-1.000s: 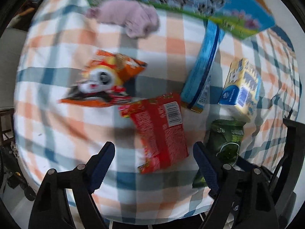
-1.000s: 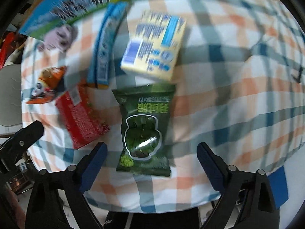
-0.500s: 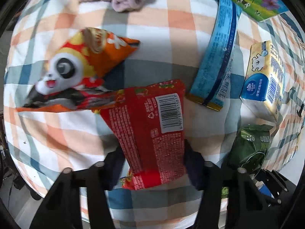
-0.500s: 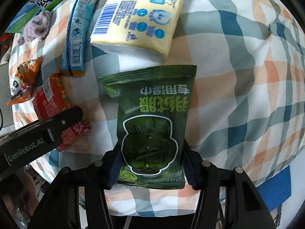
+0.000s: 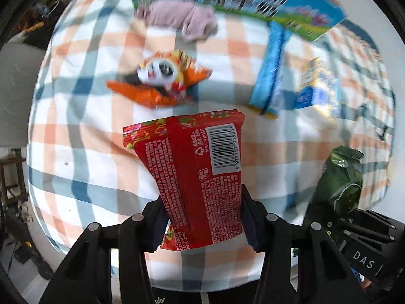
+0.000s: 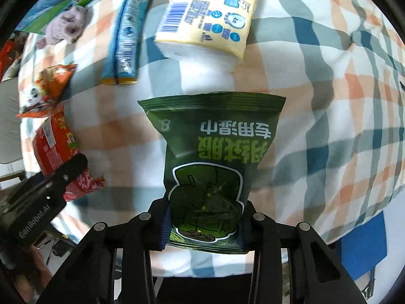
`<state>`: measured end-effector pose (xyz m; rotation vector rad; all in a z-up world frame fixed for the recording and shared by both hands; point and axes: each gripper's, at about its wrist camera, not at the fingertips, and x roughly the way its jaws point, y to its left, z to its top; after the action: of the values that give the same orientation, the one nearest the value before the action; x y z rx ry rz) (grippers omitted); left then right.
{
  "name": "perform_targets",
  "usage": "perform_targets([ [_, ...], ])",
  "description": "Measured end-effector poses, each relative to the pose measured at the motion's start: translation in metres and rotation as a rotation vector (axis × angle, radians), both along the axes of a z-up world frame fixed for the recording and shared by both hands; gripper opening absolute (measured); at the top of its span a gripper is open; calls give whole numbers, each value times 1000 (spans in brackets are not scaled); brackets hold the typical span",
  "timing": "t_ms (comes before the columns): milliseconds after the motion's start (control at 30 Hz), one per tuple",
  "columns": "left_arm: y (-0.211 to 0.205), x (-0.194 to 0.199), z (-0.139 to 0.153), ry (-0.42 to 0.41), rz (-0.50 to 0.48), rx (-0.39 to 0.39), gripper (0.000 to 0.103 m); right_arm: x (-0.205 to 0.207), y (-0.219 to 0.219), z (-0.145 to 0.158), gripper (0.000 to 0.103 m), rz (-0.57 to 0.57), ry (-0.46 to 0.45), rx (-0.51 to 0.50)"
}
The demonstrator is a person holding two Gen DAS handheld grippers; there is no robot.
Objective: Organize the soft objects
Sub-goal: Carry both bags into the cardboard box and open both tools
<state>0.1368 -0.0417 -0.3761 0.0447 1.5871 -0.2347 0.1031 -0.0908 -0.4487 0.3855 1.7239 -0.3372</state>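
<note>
While its two black fingers pinch the lower end of a red foil snack packet [image 5: 200, 174], the left gripper [image 5: 202, 224] holds that packet up off the cloth, barcode side facing the camera. Just to its right, the right gripper [image 6: 202, 226] is clamped the same way on the bottom of a dark green plastic pouch with white lettering [image 6: 211, 162], which also stands raised above the surface.

Beyond the packets lies an orange crinkled snack bag printed with a panda face [image 5: 164, 81]. Farther right lie a long blue sleeve-shaped pack [image 6: 126, 35] and, beside it, a pale yellow soft pack of tissues [image 6: 210, 12]. At the far edge sits a mauve bundle of soft fabric [image 5: 182, 19], touching a large flat blue-and-green printed box [image 5: 253, 2] that lies along the back.

Everything rests on a checked cloth of white, orange and blue-grey squares [image 6: 329, 101], which looks puffy and slightly creased, like a padded bed or table cover. A blue patch [image 6: 362, 238] shows below its right edge. Past its left border the room is dim, with a pale grey surface [image 5: 17, 88] and dark clutter on the floor that is too blurred to make out.
</note>
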Motion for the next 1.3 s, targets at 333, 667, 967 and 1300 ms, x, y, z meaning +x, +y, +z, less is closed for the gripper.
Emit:
perform_targets([
  [333,3,86,128,-128,-34,-157,47,15,19,107,40,30,-200,64],
  [667,-26,234,149,-210,-40,-83,47,171,-25,198,40,127,-337,-40],
  [967,-61,337,109,-122,-48,-68,47,304,-68,182,40,131,-281,-48],
  [1300,-96,406,30,46,-68,-98,47,417,-114,111,40,137,-168,-13],
])
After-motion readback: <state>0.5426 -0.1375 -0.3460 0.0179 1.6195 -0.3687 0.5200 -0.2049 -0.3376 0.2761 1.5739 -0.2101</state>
